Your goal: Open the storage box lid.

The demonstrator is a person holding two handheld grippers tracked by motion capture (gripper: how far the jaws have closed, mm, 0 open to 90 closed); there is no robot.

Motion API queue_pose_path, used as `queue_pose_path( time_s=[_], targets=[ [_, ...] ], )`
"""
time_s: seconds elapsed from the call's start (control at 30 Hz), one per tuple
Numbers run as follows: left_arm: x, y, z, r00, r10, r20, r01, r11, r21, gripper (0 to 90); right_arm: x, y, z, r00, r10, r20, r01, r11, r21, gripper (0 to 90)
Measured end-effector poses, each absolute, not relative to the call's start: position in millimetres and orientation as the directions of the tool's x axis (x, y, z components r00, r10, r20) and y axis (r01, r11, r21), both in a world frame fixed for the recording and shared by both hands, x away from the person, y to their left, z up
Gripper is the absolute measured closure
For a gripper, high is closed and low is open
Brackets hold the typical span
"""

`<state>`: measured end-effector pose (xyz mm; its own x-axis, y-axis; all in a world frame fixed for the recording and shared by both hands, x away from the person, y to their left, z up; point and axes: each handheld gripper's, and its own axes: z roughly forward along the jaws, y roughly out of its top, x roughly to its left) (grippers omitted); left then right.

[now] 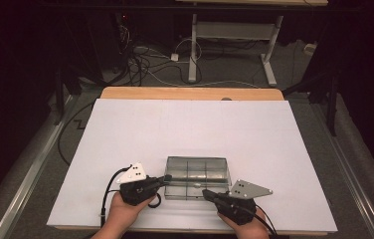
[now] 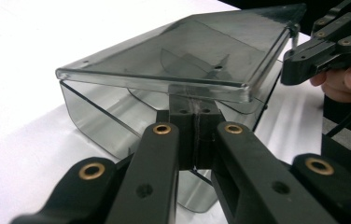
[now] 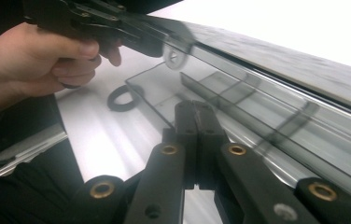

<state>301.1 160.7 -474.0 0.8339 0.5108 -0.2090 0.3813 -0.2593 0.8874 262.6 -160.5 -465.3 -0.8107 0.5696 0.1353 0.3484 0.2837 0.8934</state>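
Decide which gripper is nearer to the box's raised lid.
Left. The left gripper sits shut right under the edge of the lid of the clear box; the right gripper is at the box's near right corner, lower down.

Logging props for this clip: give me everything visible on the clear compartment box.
The compartment box is smoky, see-through plastic, rectangular with rounded corners, split by thin dividers into compartments that look empty. Its hinged lid is lifted part-way, tilted above the tray. It sits on the white table sheet near the front edge. The left gripper, jaws shut, meets the lid's edge at the box's left end; the right gripper, also shut, is at its front right.
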Motion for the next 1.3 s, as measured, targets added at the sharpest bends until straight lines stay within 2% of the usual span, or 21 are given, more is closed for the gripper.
queue_pose_path(
  time_s=[0.83, 1.3],
  targets=[
    [316.9, 159.1, -473.7, 0.835, 0.518, -0.187, 0.362, -0.261, 0.895, 87.8, 268.3, -219.0, -463.9, -0.685, 0.720, 0.109, 0.373, 0.218, 0.902, 90.0],
    [325.3, 150.9, -475.3, 0.841, 0.514, -0.168, 0.353, -0.286, 0.891, 87.8, 284.7, -234.2, -473.0, -0.639, 0.761, 0.109, 0.401, 0.209, 0.892, 90.0]
  ],
)
